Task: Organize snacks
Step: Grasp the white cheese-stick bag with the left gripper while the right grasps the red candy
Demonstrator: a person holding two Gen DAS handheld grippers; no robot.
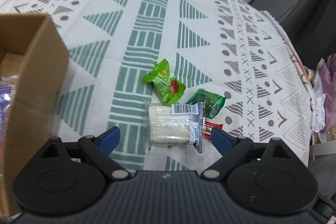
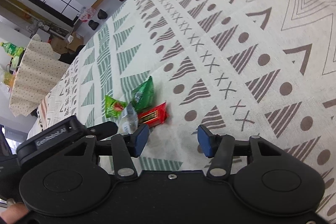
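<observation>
A small heap of snacks lies on the patterned tablecloth [image 1: 147, 14]. It holds a clear-wrapped pale cake with a barcode label [image 1: 172, 125], a light green packet [image 1: 166, 83], a dark green packet [image 1: 208, 103] and a red packet [image 1: 212, 129]. My left gripper [image 1: 166, 138] is open wide, with the cake's near end between its blue pads and no pad touching it. In the right wrist view the red packet [image 2: 154, 115] lies just ahead of my right gripper [image 2: 174, 142], which is open with only cloth between its fingers. The left gripper's body [image 2: 63, 133] is to its left.
An open cardboard box [image 1: 31, 77] stands at the left, close to the left gripper. The table's edge [image 1: 294, 51] curves along the right, with bags [image 1: 327, 93] and dark cabinets [image 1: 304, 3] beyond. A chair with a dotted cover [image 2: 35, 77] stands past the far side.
</observation>
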